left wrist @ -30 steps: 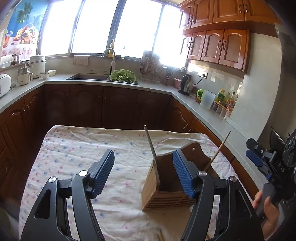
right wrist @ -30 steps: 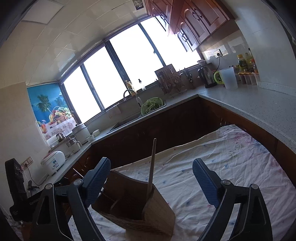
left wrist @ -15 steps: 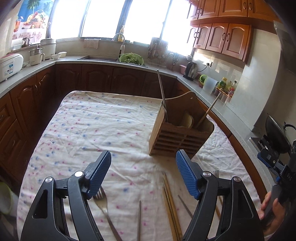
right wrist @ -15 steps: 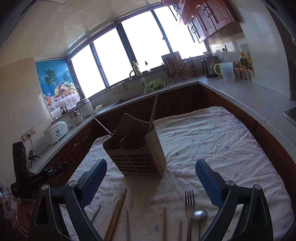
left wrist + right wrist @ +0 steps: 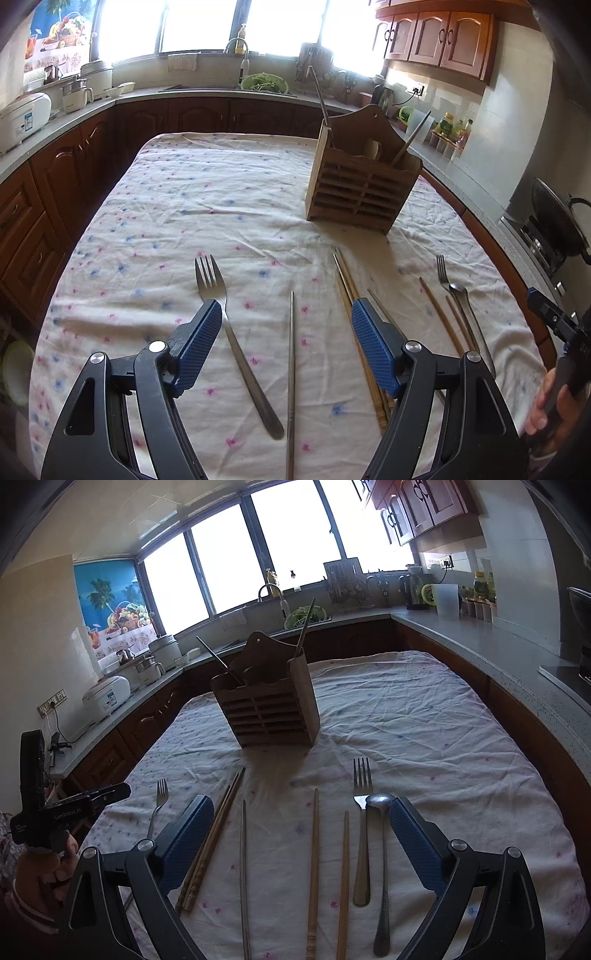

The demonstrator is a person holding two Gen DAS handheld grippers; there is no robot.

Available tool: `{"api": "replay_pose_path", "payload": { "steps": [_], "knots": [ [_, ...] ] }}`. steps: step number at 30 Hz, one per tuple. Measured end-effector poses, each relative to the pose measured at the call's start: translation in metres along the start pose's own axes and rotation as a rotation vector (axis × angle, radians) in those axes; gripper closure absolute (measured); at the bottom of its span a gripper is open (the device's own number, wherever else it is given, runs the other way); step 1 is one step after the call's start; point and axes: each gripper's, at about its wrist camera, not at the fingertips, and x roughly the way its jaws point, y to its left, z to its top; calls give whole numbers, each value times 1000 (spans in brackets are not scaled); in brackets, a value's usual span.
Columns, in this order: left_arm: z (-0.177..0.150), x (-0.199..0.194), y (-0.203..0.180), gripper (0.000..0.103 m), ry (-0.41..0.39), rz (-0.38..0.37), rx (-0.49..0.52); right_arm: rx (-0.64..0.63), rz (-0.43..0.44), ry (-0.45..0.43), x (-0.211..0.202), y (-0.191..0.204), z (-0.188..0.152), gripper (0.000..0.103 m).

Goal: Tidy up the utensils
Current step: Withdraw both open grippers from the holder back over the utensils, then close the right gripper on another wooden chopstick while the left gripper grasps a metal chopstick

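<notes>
A slatted wooden utensil holder (image 5: 358,192) (image 5: 269,712) stands on the flowered tablecloth (image 5: 184,206) with a few sticks in it. In front of it lie a fork (image 5: 208,275), a metal chopstick (image 5: 291,369), a bundle of wooden chopsticks (image 5: 351,295), loose wooden chopsticks (image 5: 316,849), and a second fork (image 5: 362,782) beside a spoon (image 5: 380,801). My left gripper (image 5: 286,317) hovers open over the left fork and the metal chopstick, holding nothing. My right gripper (image 5: 301,808) hovers open over the loose chopsticks, also holding nothing.
Dark wood cabinets and grey countertops ring the table on three sides. A sink with a green colander (image 5: 264,81) is at the back and a rice cooker (image 5: 22,114) at the left. A wok (image 5: 557,218) sits on the stove at the right. A hand (image 5: 550,406) holds the right gripper.
Both grippers have tipped downward and sunk toward the table. The utensils on the cloth have come into view and the holder now sits farther up the picture. Both stay open.
</notes>
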Motion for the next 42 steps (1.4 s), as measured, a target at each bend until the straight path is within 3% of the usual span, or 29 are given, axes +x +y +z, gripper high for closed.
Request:
{"api": "replay_pose_path", "payload": {
  "steps": [11,18,20,24,28,42],
  "knots": [
    [-15,12,0,29,53,-4,-9,-19,-13,74,9,-3,-17,22],
    [-11,23,-3,30,77,-15,8,-17,-1,102,19,-2,-14,43],
    [-9,29,-5,34,92,-21,20,-13,4,112,25,-2,-11,48],
    [-7,43,-10,51,139,-28,57,-11,15,127,35,-2,-7,58],
    [-6,56,-12,65,180,-29,77,-17,15,161,52,-1,-3,62],
    [-2,98,-11,71,279,-18,122,-84,-45,327,132,-1,4,69]
  ]
}}
